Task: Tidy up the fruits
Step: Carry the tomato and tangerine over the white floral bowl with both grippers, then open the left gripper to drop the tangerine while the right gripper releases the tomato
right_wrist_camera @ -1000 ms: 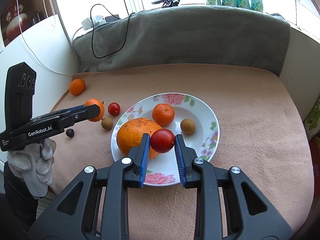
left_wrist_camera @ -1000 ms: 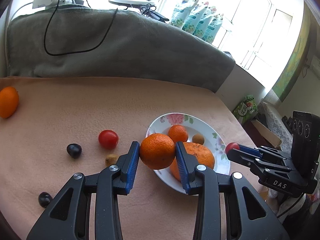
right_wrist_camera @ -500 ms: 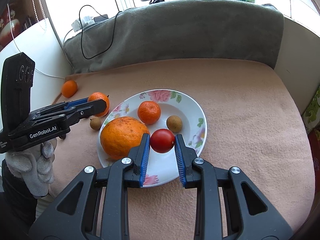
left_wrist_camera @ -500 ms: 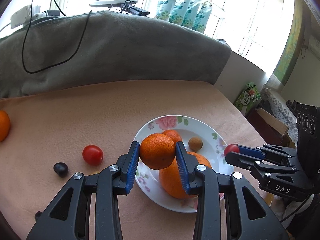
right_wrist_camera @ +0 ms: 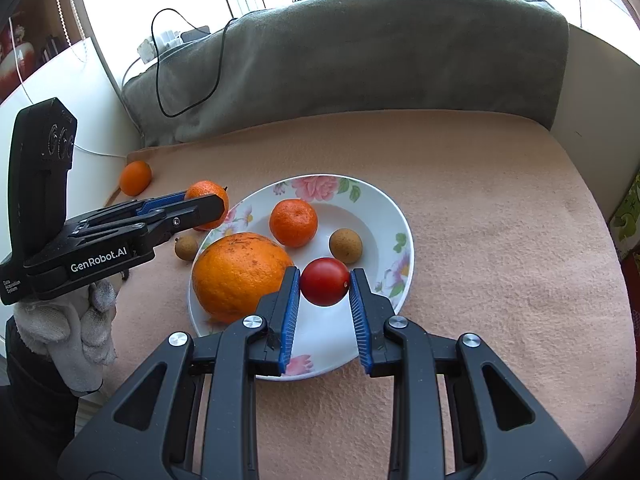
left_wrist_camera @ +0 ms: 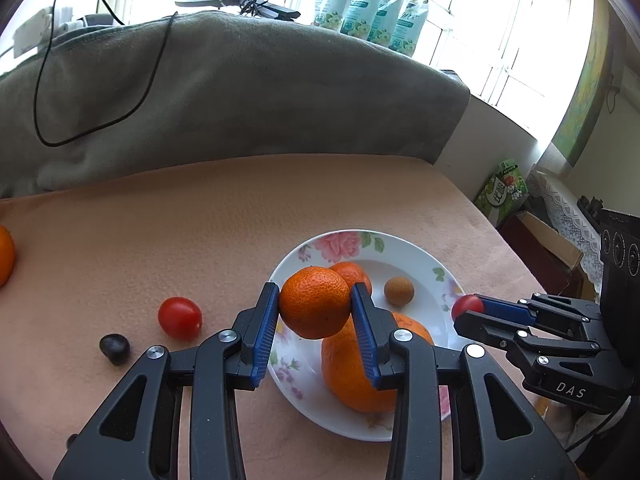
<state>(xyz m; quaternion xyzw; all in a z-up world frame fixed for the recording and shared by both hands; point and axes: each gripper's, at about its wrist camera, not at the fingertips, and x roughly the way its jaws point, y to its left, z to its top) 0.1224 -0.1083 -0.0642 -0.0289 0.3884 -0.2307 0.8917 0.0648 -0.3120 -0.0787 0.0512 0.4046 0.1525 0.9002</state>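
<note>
A white floral plate (left_wrist_camera: 424, 264) (right_wrist_camera: 384, 208) lies on the peach cloth. It holds a large orange (right_wrist_camera: 240, 272) (left_wrist_camera: 352, 376), a small mandarin (right_wrist_camera: 294, 222) (left_wrist_camera: 356, 274) and a brown longan (right_wrist_camera: 346, 245) (left_wrist_camera: 399, 290). My left gripper (left_wrist_camera: 315, 307) is shut on a mandarin (left_wrist_camera: 314, 302) above the plate's left rim; it also shows in the right wrist view (right_wrist_camera: 208, 200). My right gripper (right_wrist_camera: 325, 284) is shut on a red cherry tomato (right_wrist_camera: 325, 282) above the plate's front part; the tomato also shows in the left wrist view (left_wrist_camera: 466, 306).
On the cloth left of the plate lie a cherry tomato (left_wrist_camera: 180, 317), a dark grape (left_wrist_camera: 115, 348), a longan (right_wrist_camera: 186, 247) and an orange (right_wrist_camera: 136, 178) near the far left edge. A grey cushion (left_wrist_camera: 240, 100) bounds the back. The table drops off at right.
Both grippers have kept their fruit and shifted over the plate: the left with its mandarin moved right toward the plate's rim, the right with its tomato moved a little forward over the plate.
</note>
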